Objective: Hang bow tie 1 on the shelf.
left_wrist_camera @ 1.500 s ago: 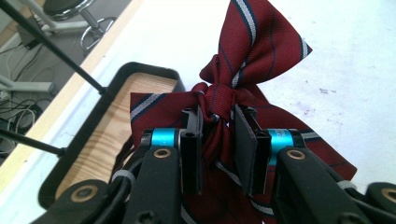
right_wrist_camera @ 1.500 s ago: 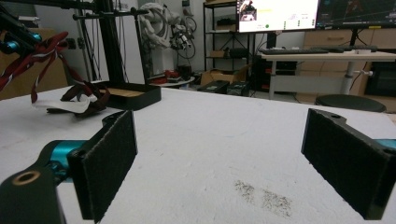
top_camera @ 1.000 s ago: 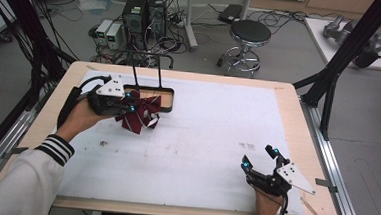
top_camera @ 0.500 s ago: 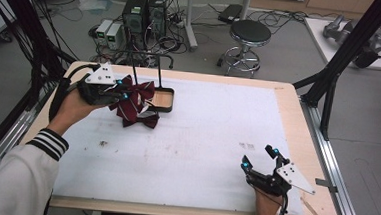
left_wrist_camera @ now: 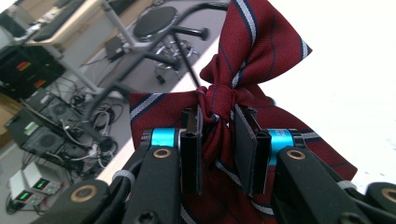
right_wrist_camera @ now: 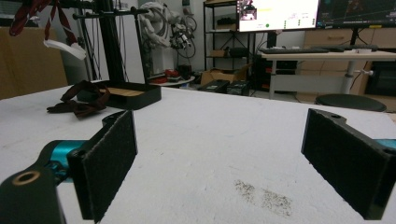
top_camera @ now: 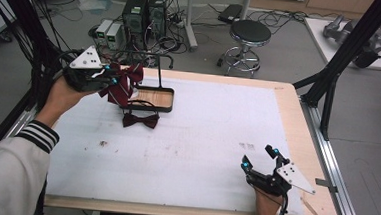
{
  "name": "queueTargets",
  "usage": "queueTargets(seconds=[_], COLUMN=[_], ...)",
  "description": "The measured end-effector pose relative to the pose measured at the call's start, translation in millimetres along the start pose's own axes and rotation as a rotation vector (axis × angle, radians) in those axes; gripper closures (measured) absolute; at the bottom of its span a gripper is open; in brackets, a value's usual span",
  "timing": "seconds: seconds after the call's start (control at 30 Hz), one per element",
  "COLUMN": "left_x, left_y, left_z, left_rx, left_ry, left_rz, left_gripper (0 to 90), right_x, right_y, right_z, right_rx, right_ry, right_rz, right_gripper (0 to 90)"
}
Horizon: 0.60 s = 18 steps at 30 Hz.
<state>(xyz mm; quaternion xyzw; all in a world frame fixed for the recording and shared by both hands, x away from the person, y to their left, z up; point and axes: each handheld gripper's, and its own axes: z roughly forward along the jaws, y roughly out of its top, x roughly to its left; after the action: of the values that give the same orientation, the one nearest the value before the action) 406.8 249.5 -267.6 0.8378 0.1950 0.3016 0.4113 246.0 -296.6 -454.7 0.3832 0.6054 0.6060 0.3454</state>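
Note:
My left gripper [top_camera: 109, 75] is shut on the knot of a dark red striped bow tie [top_camera: 126, 83], held in the air at the back left beside a black stand [top_camera: 171, 100] with a wooden-floored base. In the left gripper view the jaws pinch the striped bow tie [left_wrist_camera: 243, 51] at its knot, with the left gripper [left_wrist_camera: 219, 140] close under it. A plain dark red bow tie [top_camera: 140, 120] lies on the white mat in front of the stand. My right gripper [top_camera: 260, 159] rests open near the front right edge. In its own view the right gripper [right_wrist_camera: 229, 163] holds nothing.
The stand has two thin uprights and a top bar [top_camera: 146, 55]. The white mat [top_camera: 212, 129] covers the wooden table. In the right gripper view the plain bow tie [right_wrist_camera: 79, 103] and the stand's base [right_wrist_camera: 128, 95] lie far left. A stool [top_camera: 250, 33] and computers stand beyond the table.
My left gripper has risen and moved back-left with the striped bow tie. The plain bow tie has stayed behind on the mat. The right gripper has not moved.

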Motion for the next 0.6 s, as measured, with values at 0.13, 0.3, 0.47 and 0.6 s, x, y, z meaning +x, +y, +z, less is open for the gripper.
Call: queueTargets(seconds=[0.13,0.3,0.47,0.6], left_x=[7.3,17.3,27.6,36.1], left_y=[-0.9,-4.3,-5.4,-5.2], left_z=[-2.0,-1.7,-2.2,-2.1], left_rx=[-0.013,-0.001,0.003,0.005], left_ry=[0.016,0.042,0.068,0.091], left_rz=[-0.021,-0.039,-0.054,-0.063], left_gripper=[73.1,73.0,73.0,73.0], right_x=[0.2,0.5,0.5,0.5], right_y=[0.1,0.0,0.1,0.0], right_z=[-0.1,-0.1,-0.1,-0.1], right_rx=[0.003,0.005,0.005,0.005], right_ry=[0.000,0.000,0.000,-0.001], right_rz=[0.003,0.002,0.003,0.002], right_gripper=[9.7,9.6,9.6,9.7])
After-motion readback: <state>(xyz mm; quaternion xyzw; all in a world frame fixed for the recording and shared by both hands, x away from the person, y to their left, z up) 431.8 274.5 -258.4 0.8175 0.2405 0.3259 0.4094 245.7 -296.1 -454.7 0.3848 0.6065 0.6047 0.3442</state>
